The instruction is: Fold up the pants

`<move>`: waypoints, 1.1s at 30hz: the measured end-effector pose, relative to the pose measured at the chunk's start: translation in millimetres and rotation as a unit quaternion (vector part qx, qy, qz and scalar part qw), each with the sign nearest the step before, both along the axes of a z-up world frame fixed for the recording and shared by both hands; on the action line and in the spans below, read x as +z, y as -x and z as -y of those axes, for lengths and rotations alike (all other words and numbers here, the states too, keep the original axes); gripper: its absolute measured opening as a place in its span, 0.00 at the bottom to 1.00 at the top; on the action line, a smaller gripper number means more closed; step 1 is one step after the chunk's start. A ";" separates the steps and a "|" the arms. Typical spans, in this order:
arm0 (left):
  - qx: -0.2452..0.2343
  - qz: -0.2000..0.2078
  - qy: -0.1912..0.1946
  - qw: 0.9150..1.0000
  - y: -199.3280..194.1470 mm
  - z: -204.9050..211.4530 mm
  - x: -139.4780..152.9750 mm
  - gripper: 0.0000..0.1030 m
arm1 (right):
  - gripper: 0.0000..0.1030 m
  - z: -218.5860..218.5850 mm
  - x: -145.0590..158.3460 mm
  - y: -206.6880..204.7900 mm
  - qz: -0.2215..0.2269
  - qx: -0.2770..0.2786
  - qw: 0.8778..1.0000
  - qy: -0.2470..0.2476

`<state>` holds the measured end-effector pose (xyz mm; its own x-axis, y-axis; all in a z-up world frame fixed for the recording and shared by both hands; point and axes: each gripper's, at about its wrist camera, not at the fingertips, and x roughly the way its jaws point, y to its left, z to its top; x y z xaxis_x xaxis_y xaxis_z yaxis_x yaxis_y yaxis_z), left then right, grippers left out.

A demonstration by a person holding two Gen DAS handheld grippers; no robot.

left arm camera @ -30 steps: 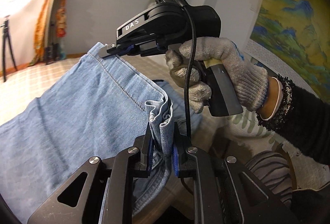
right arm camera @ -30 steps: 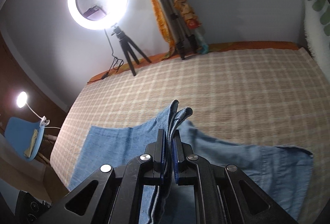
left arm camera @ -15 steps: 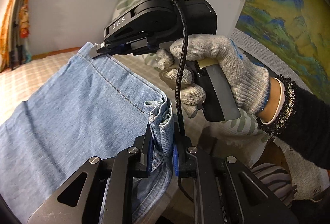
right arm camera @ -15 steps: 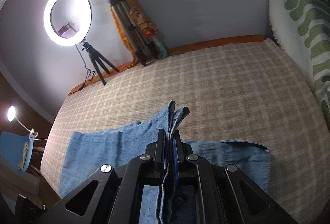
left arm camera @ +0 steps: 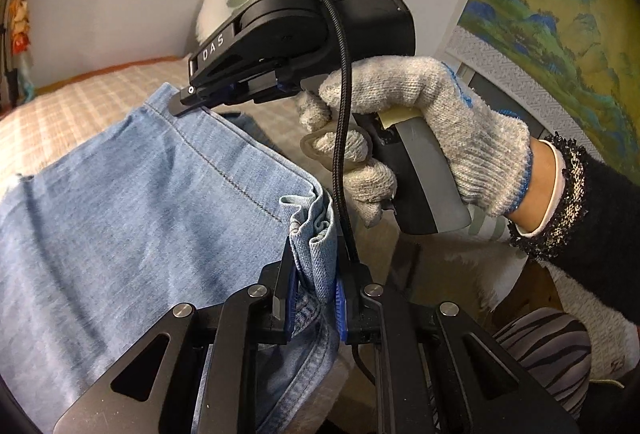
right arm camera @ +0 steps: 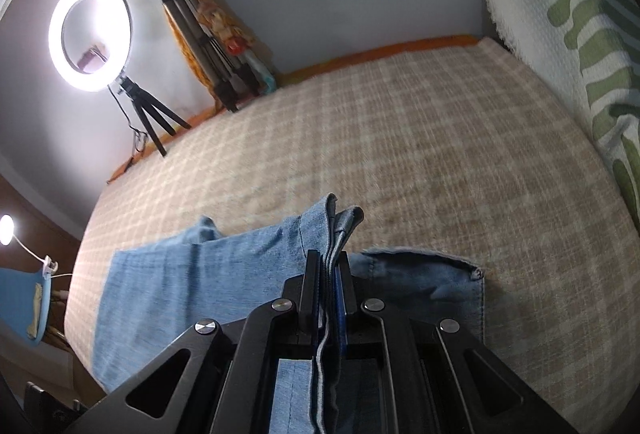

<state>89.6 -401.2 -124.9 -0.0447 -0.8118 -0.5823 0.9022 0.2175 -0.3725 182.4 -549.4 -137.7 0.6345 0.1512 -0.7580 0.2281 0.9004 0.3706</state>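
Light blue denim pants [left arm camera: 132, 230] hang stretched between both grippers above a checked bed. My left gripper [left arm camera: 314, 270] is shut on a bunched corner of the hem. In the left wrist view the right gripper [left arm camera: 188, 102], held by a gloved hand [left arm camera: 432, 130], pinches the other end of the same hem edge. From the right wrist view, my right gripper [right arm camera: 330, 274] is shut on folded denim layers, and the pants [right arm camera: 192, 286] spread to the left and right below it over the bed [right arm camera: 400, 138].
A white cushion with green wavy stripes [right arm camera: 568, 18] lies along the right side of the bed. A lit ring light on a small tripod [right arm camera: 90, 34] and a folded tripod [right arm camera: 208, 46] stand at the far wall. A landscape painting [left arm camera: 560, 34] hangs to the right.
Both grippers have carried the pants toward the cushion side and downward. The ring light has slid left in the right wrist view, and the cushion now fills its right edge.
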 end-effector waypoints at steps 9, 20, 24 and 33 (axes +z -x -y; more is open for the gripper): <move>-0.003 -0.003 -0.029 1.000 9.6 -1.0 -1.9 0.20 | 0.04 1.7 -20.5 -5.4 -0.022 -0.006 1.000 0.010; 0.012 0.006 -0.029 0.999 12.0 -39.4 5.2 0.21 | 0.19 -1.3 -11.7 -1.5 -0.042 -0.019 0.997 0.059; 0.038 0.004 -0.022 0.999 7.5 -60.9 11.5 0.21 | 0.30 -1.6 1.0 4.7 -0.026 -0.024 0.998 0.056; 0.104 0.012 -0.015 0.994 -10.0 -126.6 20.5 0.26 | 0.35 -31.1 36.0 31.8 0.006 0.002 0.997 0.071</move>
<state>99.6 -274.6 -104.3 0.1365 -0.7848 -0.6045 0.8452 0.4106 -0.3422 150.6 -518.2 -101.6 0.6436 0.0459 -0.7640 0.2199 0.9450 0.2420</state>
